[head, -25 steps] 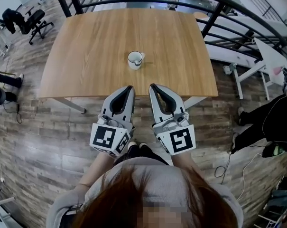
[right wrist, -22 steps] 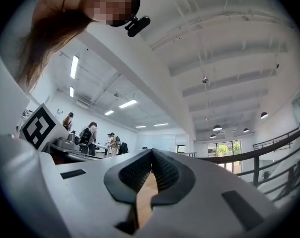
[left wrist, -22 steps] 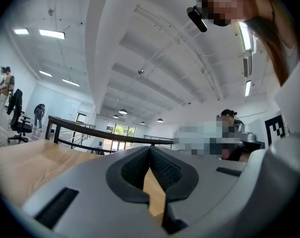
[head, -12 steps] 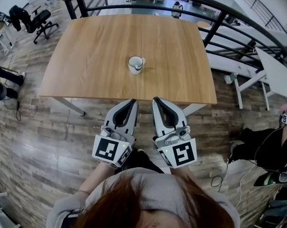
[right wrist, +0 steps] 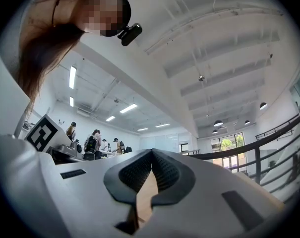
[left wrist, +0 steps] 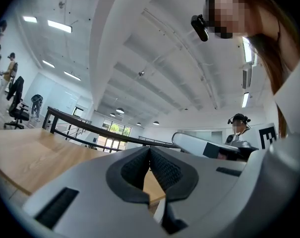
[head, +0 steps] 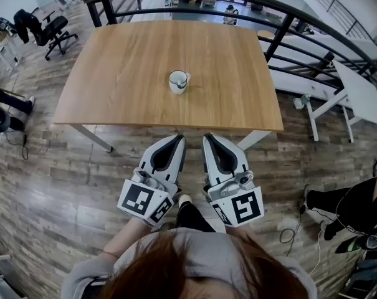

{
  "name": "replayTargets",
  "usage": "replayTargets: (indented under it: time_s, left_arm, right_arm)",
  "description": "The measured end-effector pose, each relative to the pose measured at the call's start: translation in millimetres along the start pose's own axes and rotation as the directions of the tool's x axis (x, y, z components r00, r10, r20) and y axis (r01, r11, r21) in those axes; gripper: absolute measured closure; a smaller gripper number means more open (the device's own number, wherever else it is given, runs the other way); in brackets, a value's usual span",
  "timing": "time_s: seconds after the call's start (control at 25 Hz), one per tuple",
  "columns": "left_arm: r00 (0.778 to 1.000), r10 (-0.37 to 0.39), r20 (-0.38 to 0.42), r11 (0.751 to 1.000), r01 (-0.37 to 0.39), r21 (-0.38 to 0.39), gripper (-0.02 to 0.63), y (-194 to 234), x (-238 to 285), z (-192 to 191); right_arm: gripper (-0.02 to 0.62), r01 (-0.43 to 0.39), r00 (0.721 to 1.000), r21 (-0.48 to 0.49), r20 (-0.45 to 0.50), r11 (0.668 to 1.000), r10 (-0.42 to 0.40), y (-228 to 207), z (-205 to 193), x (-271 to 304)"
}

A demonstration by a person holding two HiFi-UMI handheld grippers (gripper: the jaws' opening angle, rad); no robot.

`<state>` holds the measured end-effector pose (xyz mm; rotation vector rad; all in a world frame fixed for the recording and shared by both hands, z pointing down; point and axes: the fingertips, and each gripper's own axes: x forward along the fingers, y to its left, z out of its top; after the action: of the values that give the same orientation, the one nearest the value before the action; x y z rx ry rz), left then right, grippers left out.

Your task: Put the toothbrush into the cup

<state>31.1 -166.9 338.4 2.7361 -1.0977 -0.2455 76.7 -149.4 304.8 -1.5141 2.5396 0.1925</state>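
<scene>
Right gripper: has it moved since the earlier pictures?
Yes. The right gripper has drawn back toward the person: its tips overlapped the table edge before, now they stop short of it.

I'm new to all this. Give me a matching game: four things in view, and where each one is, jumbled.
1 cup
2 left claw
3 office chair
4 railing

A beyond the far edge of the table
B on the floor, left of the table
C mid-table
D shut, short of the table's near edge

Pairs: 1-C, 2-D, 3-B, 4-A
</scene>
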Motion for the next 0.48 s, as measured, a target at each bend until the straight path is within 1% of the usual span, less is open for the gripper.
replayTargets:
  time_s: [0.12, 0.24, 0.4, 0.48]
  left_arm:
    - [1.0, -0.005, -0.002, 1.0, 0.005, 0.011, 0.6, -10.7, -20.9, -5.0]
    - [1.0, 0.004, -0.011, 1.0, -0.004, 0.023, 0.6, -20.8, -55.1, -6.7]
    - [0.999, 0.031, -0.031, 0.999, -0.03, 0.028, 0.6, -34.8, -118.5, -7.5]
    - [0.999, 0.03, -0.042, 0.999, -0.029, 0.032, 0.6, -43.9, -147.4, -6.8]
  right_arm:
    - [0.581, 0.025, 1.0, -0.012, 0.005, 1.0, -0.025, 13.8, 5.7, -20.3]
    - [0.581, 0.045, 0.999, -0.015, 0.006, 0.999, -0.045, 37.1, 11.8, -43.7]
    - [0.581, 0.044, 0.999, -0.011, 0.002, 0.999, -0.044, 88.9, 23.9, -78.9]
    - [0.581, 0.045, 0.999, -0.018, 0.008, 0.999, -0.045, 117.8, 33.1, -94.1]
